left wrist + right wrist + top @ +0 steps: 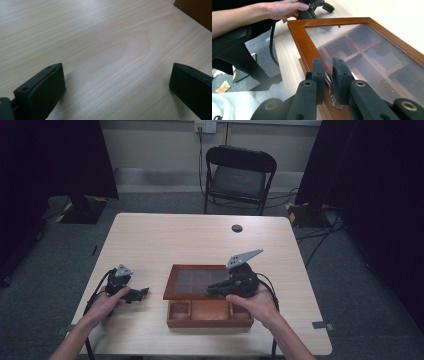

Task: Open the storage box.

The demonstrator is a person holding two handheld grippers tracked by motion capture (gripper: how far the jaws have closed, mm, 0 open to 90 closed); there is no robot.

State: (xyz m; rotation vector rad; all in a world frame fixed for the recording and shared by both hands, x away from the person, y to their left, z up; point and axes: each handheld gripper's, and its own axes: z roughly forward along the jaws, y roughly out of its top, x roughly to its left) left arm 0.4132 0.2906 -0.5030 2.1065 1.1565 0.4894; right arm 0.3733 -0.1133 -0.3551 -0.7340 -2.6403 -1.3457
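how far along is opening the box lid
Done: the right gripper is shut on the brass handle at the front edge of the glass lid, and the lid is raised off the front compartments of the box. In hand: lifting the lid. Left: swinging it fully open. The left gripper rests open on the table, apart from the box.

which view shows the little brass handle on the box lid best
The right gripper view: the brass handle sits close up, pinched between the right gripper jaws on the lid. In the high view that gripper covers it; the left gripper view catches a box corner.
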